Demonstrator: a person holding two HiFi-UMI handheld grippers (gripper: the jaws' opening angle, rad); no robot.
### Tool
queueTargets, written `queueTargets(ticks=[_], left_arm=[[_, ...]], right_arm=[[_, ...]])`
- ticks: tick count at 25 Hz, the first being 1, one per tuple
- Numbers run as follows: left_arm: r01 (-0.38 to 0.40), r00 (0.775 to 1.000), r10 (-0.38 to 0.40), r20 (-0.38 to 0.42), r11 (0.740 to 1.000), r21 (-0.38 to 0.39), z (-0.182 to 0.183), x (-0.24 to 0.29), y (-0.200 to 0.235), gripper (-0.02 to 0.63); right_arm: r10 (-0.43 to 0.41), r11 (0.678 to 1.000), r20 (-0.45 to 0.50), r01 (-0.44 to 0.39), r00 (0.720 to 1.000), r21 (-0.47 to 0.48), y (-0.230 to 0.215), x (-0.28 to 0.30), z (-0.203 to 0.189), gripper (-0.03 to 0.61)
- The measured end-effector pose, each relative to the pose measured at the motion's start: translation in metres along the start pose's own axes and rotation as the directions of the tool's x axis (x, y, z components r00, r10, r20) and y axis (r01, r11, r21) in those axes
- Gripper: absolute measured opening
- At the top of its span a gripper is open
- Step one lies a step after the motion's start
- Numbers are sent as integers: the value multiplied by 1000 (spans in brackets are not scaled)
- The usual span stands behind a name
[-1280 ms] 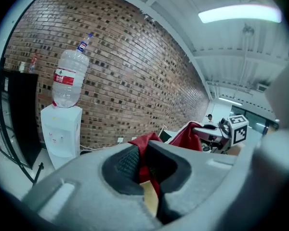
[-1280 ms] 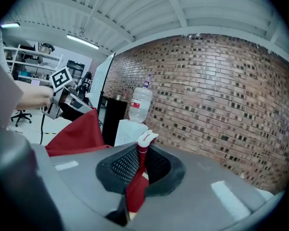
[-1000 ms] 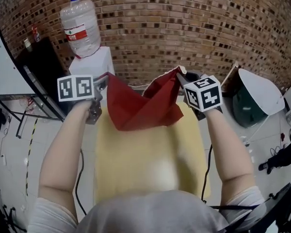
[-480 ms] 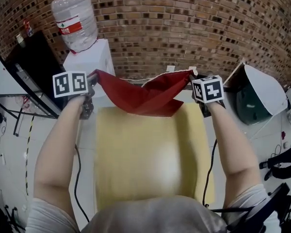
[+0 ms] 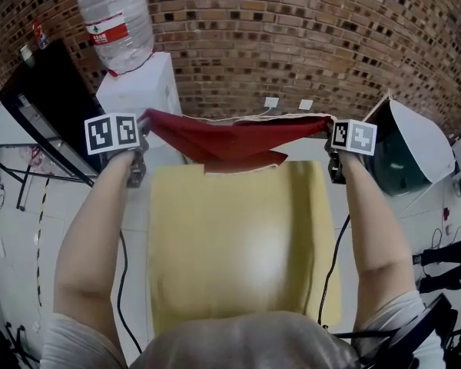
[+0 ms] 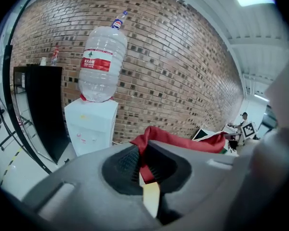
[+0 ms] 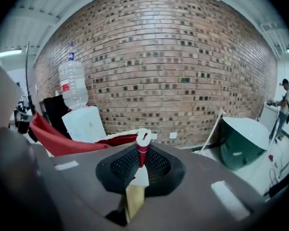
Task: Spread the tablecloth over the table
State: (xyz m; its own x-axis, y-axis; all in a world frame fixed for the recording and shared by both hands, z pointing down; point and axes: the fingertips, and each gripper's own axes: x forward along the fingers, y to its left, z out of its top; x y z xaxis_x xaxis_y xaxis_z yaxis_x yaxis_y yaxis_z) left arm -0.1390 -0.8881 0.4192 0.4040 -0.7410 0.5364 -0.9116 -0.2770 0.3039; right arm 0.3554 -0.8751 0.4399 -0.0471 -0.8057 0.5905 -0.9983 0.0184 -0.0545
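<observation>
Red tablecloth point(image 5: 234, 138) is held stretched above the far edge of the yellow table point(image 5: 238, 244).
One corner is clamped in the left gripper point(image 5: 144, 123) and the other in the right gripper point(image 5: 328, 127); the top hem is pulled taut between them.

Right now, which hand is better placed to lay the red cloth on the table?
Neither alone, it seems. The left gripper and right gripper each pinch a corner of the red tablecloth, stretched level across the far edge of the yellow table. Both should lower together.
</observation>
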Motion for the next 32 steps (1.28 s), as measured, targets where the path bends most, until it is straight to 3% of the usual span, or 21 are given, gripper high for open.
queueTargets(ticks=[3,11,16,24,32], left_arm=[[0,1000,0,-16,1000,-1,-12,7,8,11],[-5,996,3,-89,1000,-13,-61,31,19,9],[-10,997,11,-72,1000,11,-53,24,20,9],[6,1000,-5,-22,1000,28,-33,-10,8,11],[3,1000,-5,30,998,59,-45,-96,-18,9]], right_arm=[[-30,998,-8,31,1000,62,-18,1,-7,9],[-82,996,-62,85,995,42,-25,12,-46,9],[-49,995,-102,57,994,77,-22,10,-56,9],[-38,991,-49,44,998,127,-17,-23,-30,9],[-15,992,-2,15,1000,129,-5,-96,-41,9]])
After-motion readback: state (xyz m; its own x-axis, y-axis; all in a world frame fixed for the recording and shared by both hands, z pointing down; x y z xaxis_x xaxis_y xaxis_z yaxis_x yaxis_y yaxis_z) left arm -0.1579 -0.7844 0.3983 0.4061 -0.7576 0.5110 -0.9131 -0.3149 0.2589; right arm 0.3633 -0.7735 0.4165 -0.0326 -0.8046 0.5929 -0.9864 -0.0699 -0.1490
